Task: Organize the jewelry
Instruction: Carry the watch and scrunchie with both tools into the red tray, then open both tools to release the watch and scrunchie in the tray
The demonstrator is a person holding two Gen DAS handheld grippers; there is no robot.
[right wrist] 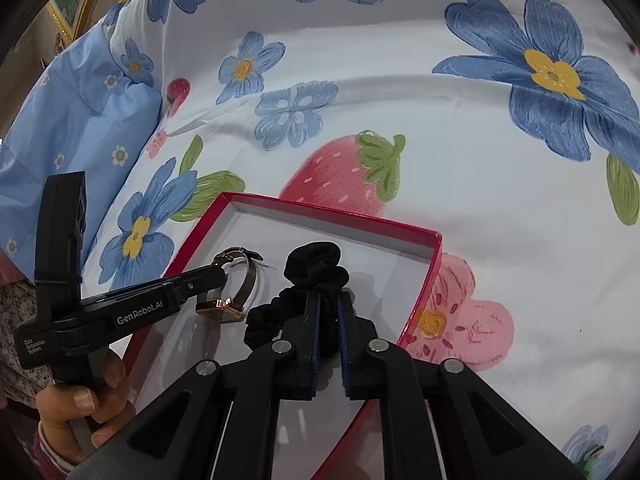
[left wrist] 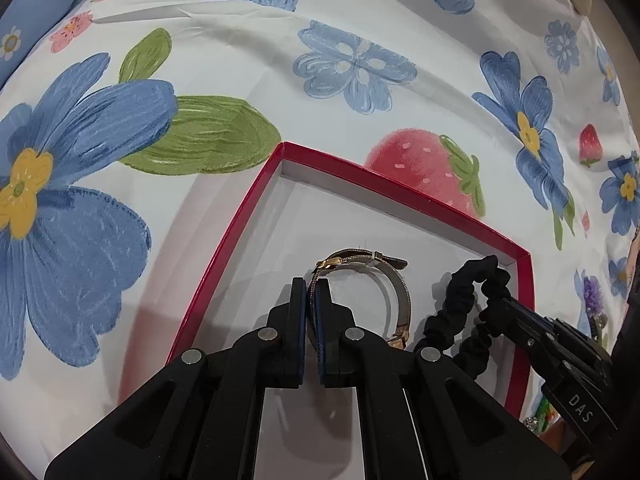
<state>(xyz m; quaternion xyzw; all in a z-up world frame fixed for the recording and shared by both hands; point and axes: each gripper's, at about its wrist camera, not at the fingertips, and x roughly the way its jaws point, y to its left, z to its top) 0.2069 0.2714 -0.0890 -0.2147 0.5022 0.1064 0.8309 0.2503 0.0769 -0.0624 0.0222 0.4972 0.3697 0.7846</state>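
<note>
Left hand-held gripper (left wrist: 311,286): closed on the watch (left wrist: 394,280) band, inside the red box (left wrist: 224,240); printed "GenRobot.AI".
Right hand-held gripper (right wrist: 328,300): clamping the black scrunchie (right wrist: 316,264), over the box; marked "DAS".

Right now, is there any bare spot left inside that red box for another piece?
Yes: the white floor toward the far corner of the red box is bare. The near end is crowded by the watch, the black scrunchie and both grippers.

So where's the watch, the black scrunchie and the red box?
watch (left wrist: 402,300): left wrist view, on its mesh band.
black scrunchie (right wrist: 316,258): right wrist view, on its bunched top.
red box (right wrist: 340,213): right wrist view, on its far rim.
</note>
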